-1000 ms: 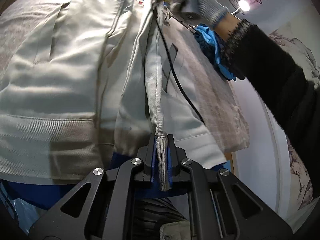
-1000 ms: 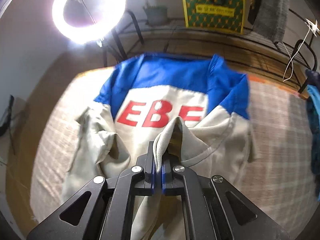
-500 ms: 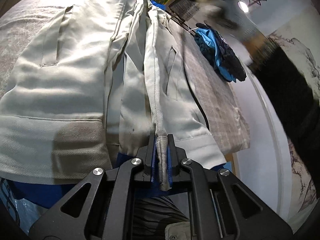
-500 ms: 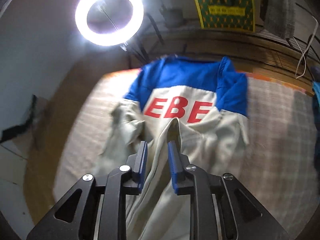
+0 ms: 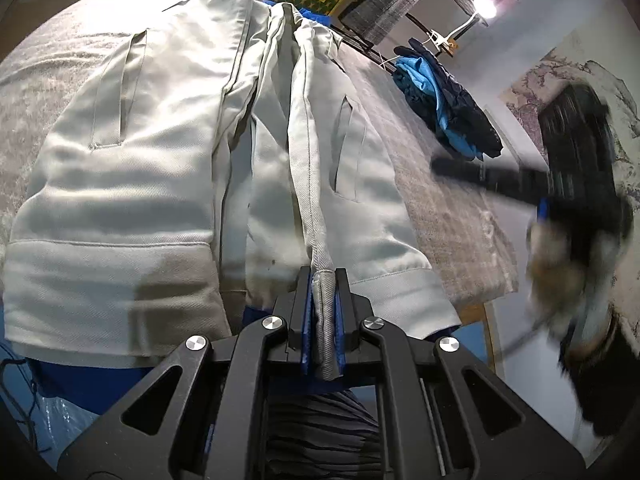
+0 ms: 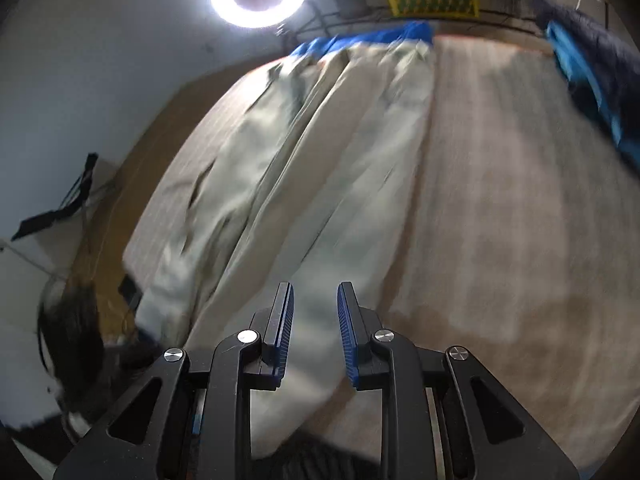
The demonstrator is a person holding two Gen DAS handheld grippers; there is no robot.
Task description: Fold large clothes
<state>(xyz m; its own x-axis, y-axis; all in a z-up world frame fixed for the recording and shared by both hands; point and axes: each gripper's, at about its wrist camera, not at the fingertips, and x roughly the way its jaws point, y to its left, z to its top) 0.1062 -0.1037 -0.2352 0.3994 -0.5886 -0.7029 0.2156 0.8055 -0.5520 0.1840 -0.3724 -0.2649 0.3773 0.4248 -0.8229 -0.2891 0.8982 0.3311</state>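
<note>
The left claw (image 5: 323, 308) points steeply down with its blue pads clamped together on the hem of the pale grey-beige cotton jacket (image 5: 168, 184), which lies spread flat, front up, on the grey checked cloth-covered surface (image 5: 448, 200); a blurred gloved hand (image 5: 560, 272) with a black sleeve shows at the right edge of the left wrist view. The right claw (image 6: 315, 312) hangs tilted down over the jacket's near edge, blue pads apart with nothing between them; a crumpled blue and navy garment (image 6: 592, 80) lies at the surface's far right.
</note>
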